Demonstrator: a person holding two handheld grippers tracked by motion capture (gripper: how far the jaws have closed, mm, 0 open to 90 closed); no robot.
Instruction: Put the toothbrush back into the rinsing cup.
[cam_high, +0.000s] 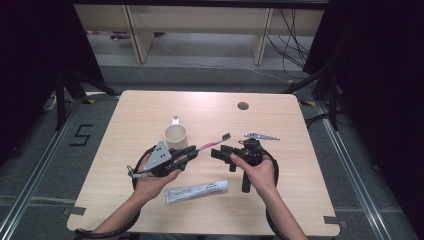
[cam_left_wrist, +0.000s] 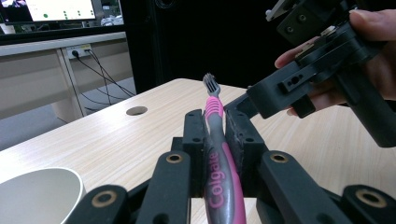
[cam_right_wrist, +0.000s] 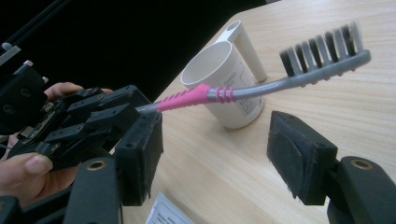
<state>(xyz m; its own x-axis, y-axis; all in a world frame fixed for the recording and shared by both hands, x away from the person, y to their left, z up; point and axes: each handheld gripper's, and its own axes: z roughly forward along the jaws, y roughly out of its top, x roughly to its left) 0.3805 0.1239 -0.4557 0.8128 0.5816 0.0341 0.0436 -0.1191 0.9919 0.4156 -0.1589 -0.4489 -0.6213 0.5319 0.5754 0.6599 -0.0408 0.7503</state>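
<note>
1. Pale wood table (cam_high: 150, 107) in a dark-curtained room, with a cup (cam_high: 175, 136) and a toothpaste tube (cam_high: 196, 191) on it.
2. The left gripper (cam_high: 187, 152) is clamped on a pink-grey toothbrush (cam_high: 214, 142); its long axis points bristles-first at the right gripper (cam_high: 220, 152).
3. The right gripper's jaws are spread wide, with nothing in them, just below the brush neck.

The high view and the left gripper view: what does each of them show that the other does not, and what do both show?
High view alone: the toothpaste tube lying on the table near the person's forearms, and a small metal tool beyond the right gripper.

Left gripper view alone: the "Colgate" lettering on the toothbrush handle, clamped between the left gripper pads, and a monitor in the background.

Both: the toothbrush, the cup, the table's round hole and the right gripper.
</note>
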